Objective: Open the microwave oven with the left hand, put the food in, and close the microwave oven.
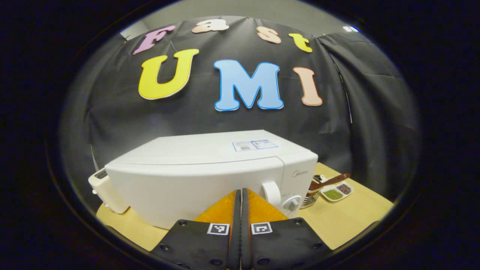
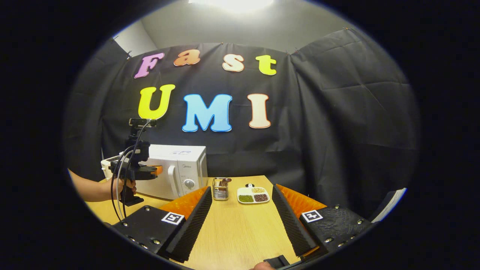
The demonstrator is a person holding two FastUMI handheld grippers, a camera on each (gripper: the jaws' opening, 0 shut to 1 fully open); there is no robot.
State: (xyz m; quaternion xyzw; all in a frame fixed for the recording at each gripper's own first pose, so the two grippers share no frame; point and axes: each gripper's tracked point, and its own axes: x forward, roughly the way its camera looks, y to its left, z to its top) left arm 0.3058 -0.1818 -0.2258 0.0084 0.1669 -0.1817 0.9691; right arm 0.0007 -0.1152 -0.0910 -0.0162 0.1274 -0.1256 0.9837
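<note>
A smooth, glossy white plastic shell was shown on the microwave (image 1: 210, 165); the table (image 2: 236, 225) was surfaced in pale matt wood grain; the wall (image 2: 337, 112) was hung with creased matt black cloth; ribbed, rough faces were seen on the right gripper's (image 2: 240, 210) fingers (image 2: 288, 221); a wire-mesh metal look was given by the cup (image 2: 220, 189).
</note>
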